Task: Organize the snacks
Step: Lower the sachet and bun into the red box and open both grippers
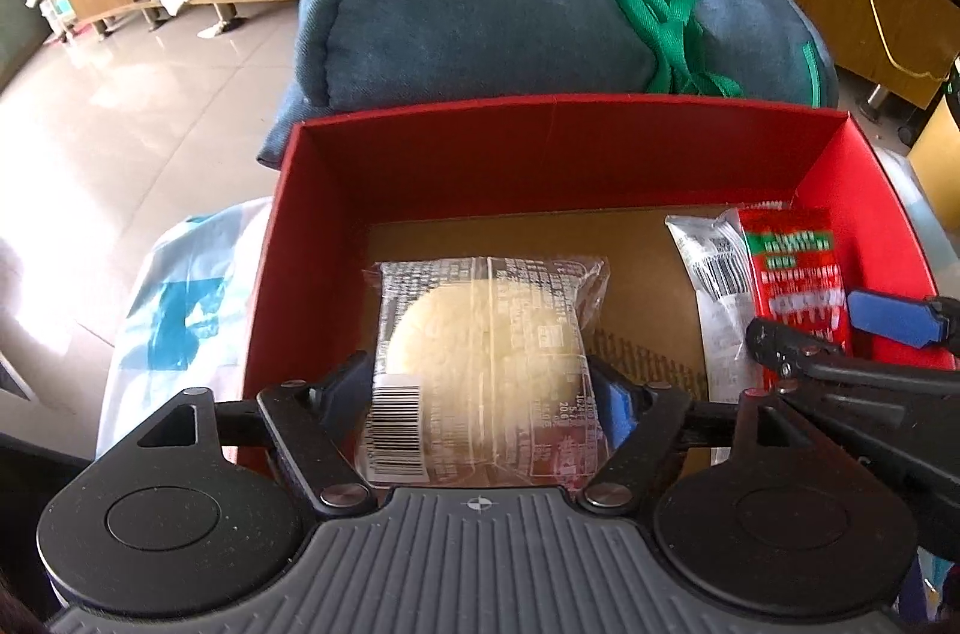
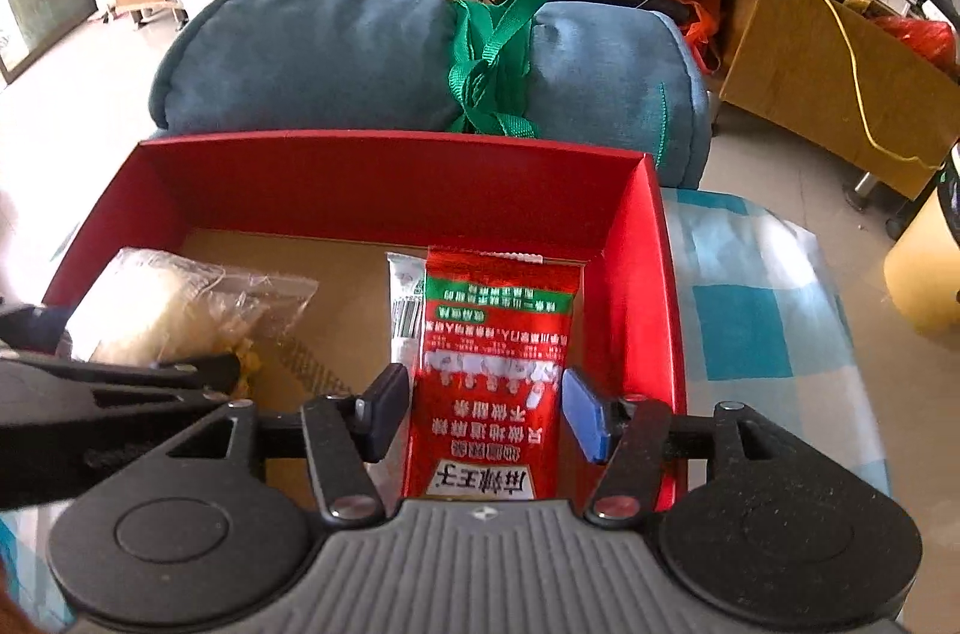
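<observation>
Jaws apart inside red box (image 1: 558,142)

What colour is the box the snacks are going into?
Red walls with a brown cardboard floor; the box shows best in the right wrist view.

Red box (image 1: 558,136) sits on a blue-and-white checked cloth (image 2: 744,328), backed right up against a blue bundle (image 1: 456,22) tied with green straps (image 1: 672,28)
</observation>
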Motion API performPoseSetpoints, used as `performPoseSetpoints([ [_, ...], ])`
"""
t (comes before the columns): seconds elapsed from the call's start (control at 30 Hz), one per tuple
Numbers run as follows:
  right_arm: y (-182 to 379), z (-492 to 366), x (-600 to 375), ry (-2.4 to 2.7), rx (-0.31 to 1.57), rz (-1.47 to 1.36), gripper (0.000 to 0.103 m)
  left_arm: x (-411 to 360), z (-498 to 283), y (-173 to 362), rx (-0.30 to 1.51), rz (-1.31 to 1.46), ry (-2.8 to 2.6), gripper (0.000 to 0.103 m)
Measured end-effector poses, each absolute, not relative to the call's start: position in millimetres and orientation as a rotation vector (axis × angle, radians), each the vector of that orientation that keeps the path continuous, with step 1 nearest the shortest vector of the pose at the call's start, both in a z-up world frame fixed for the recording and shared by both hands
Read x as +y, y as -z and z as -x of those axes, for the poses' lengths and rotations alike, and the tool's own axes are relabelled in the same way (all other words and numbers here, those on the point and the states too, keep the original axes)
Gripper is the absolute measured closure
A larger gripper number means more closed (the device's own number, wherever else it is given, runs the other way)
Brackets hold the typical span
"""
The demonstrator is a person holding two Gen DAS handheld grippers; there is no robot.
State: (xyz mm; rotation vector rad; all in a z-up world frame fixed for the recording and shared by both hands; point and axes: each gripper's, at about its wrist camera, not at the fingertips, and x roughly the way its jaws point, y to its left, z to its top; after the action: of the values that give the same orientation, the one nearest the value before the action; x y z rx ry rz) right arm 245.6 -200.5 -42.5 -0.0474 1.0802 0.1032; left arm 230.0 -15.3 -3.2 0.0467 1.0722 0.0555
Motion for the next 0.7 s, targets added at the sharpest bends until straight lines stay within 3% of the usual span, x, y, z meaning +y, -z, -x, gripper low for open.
performPoseSetpoints([
  [0.7,4.2,-226.5,-209.0,-0.111,1.011,-0.004,0.041,-0.9,-214.8,-25.2,1.013,0.039,-0.025,0.015],
])
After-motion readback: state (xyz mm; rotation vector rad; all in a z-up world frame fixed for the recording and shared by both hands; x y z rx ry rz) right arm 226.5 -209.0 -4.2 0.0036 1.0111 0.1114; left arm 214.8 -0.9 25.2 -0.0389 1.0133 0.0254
